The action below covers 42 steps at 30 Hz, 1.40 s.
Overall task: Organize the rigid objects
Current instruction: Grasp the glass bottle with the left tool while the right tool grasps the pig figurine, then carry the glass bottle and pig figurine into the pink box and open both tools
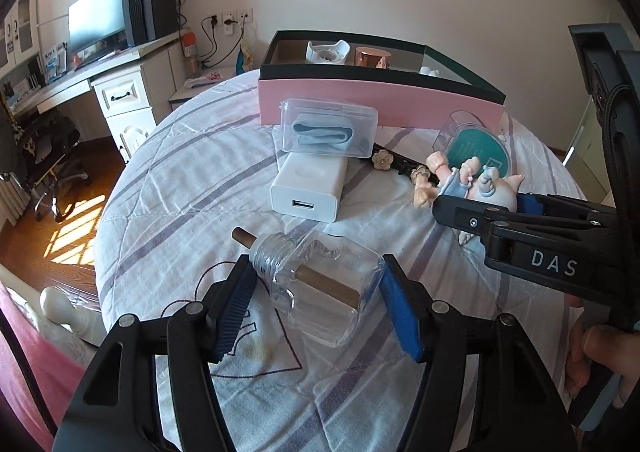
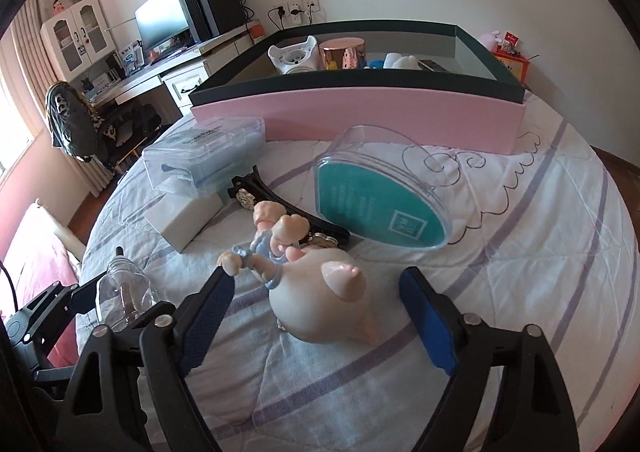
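Clear glass bottle (image 1: 320, 284) lies on bed quilt (image 1: 168, 172), pinched between pads of my left hand-held gripper (image 1: 316, 304). Right hand-held gripper (image 2: 320, 316) straddles pig figurine (image 2: 320, 292); left pad touches, right pad clear. Pink box (image 2: 360, 112) beyond; contents partly hidden by rim.

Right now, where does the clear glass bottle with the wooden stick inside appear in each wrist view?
Left wrist view: the clear glass bottle lies on its side at lower centre, between the left gripper's blue pads.
Right wrist view: the same bottle sits at the lower left edge, just beyond the left gripper.
Shared landmark: the pink box with a dark rim stands behind everything on the striped bedcover.
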Each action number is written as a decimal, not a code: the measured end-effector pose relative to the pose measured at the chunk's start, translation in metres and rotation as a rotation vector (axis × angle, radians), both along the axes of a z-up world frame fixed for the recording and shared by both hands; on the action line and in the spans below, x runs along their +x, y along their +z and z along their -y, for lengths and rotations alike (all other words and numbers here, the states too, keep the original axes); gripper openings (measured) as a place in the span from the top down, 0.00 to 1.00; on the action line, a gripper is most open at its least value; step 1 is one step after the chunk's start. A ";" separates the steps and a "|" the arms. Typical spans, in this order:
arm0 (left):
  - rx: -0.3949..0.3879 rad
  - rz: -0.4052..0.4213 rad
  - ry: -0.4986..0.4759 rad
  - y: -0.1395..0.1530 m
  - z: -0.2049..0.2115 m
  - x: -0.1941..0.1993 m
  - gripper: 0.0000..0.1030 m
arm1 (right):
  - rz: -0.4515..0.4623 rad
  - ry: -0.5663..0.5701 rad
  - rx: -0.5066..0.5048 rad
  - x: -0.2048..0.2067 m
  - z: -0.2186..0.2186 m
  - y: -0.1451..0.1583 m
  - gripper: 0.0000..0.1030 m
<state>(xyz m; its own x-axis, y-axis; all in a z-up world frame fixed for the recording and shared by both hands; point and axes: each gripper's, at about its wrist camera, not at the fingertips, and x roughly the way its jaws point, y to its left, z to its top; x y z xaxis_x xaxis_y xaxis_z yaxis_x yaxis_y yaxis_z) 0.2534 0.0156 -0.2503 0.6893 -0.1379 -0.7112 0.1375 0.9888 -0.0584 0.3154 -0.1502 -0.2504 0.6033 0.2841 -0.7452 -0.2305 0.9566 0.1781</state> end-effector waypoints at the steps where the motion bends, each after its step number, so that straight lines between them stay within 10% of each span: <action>1: -0.003 0.002 -0.002 0.000 0.000 0.000 0.38 | 0.002 -0.002 -0.007 0.000 0.002 0.000 0.50; 13: -0.024 0.093 -0.048 0.034 0.020 -0.025 0.38 | 0.114 -0.014 0.044 -0.050 0.030 0.014 0.59; 27: -0.030 0.426 -0.064 0.156 0.042 -0.102 0.38 | 0.501 -0.040 0.051 -0.145 0.044 0.144 0.59; 42: 0.009 0.688 -0.012 0.231 0.040 -0.187 0.38 | 0.742 -0.056 0.018 -0.233 0.032 0.218 0.59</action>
